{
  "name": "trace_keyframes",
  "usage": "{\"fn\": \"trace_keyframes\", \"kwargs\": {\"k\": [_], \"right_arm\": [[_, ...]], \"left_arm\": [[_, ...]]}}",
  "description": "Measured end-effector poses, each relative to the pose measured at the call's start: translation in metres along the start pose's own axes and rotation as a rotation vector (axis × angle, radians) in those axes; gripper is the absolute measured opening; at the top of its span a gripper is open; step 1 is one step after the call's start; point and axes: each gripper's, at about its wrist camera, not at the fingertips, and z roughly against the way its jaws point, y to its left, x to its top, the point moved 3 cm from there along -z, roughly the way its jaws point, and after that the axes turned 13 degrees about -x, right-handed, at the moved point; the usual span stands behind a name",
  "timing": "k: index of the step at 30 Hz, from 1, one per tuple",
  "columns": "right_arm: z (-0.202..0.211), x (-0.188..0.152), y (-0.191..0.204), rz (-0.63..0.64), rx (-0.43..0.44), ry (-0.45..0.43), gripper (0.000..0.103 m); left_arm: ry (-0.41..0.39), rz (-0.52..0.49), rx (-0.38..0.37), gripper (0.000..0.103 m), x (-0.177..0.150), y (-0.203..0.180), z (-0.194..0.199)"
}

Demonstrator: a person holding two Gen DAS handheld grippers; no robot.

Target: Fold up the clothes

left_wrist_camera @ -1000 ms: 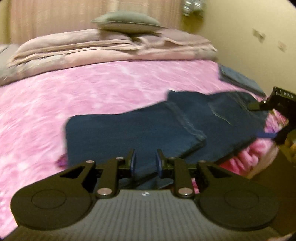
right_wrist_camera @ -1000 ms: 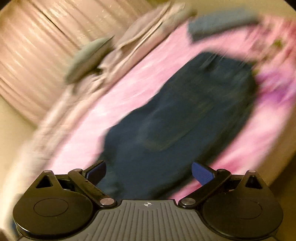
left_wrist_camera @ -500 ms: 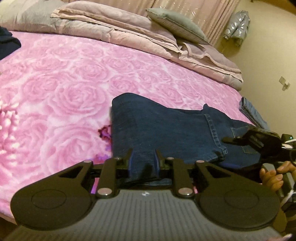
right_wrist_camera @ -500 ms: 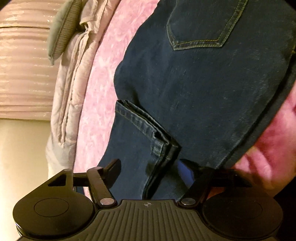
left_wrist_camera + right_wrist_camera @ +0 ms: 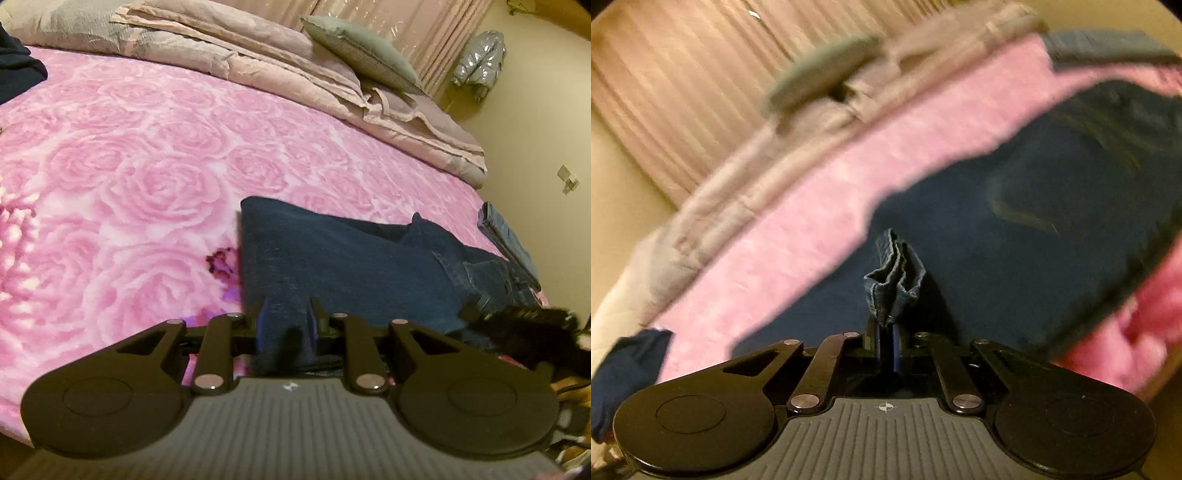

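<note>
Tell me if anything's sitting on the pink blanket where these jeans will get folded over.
Nothing visible blocks it. Both grippers already pinch the jeans: left gripper and right gripper. The rose blanket around them looks bare; the folded denim lies off at the bed's far edge.

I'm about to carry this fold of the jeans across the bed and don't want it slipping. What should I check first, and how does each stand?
1. Right gripper shut on the jeans hem: ok, the bunched edge stands up between its fingers.
2. Left gripper clamped on denim: ok, fabric sits between its fingers.
3. Layers aligned in the right grip: cannot tell, too blurred.
4. Pink bedspread clear ahead: ok.
5. Second folded jeans apart from this pair: cannot tell.
</note>
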Motion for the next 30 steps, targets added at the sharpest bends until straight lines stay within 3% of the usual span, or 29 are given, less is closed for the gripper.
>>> {"fn": "trace_keyframes", "kwargs": {"k": [9,11,12,13,16,18,22,23,27,30], "right_arm": [[-0.022,-0.017,-0.019,-0.009,-0.115,0.066,0.005],[-0.019,-0.016,-0.022,-0.003,-0.097,0.068,0.007],[-0.017,-0.013,-0.022,0.000,-0.094,0.071,0.011],[-0.014,-0.010,-0.023,0.001,-0.097,0.075,0.025],[0.003,0.004,-0.025,0.022,-0.144,0.025,0.052],[0.015,0.016,-0.022,0.070,-0.174,-0.053,0.053],[0.011,0.030,0.006,0.240,-0.140,-0.138,0.051],[0.007,0.031,0.015,0.285,-0.133,-0.153,0.043],[-0.031,0.036,0.045,0.410,-0.112,-0.163,0.039],[-0.065,0.032,0.061,0.506,-0.127,-0.157,0.039]], "left_arm": [[0.040,-0.012,0.027,0.017,-0.006,0.002,-0.006],[0.048,-0.020,0.038,0.017,-0.008,0.003,-0.008],[0.051,-0.031,0.044,0.017,-0.008,0.003,-0.008],[0.052,-0.041,0.051,0.017,-0.007,0.003,-0.008],[0.028,-0.070,0.060,0.017,0.005,0.001,-0.006],[0.012,-0.096,0.061,0.016,0.018,-0.002,-0.008],[0.000,-0.156,0.054,0.012,0.044,-0.013,-0.030],[0.004,-0.166,0.050,0.012,0.050,-0.016,-0.039],[0.034,-0.211,0.061,0.011,0.069,-0.021,-0.078],[0.088,-0.233,0.117,0.011,0.070,-0.015,-0.112]]}}
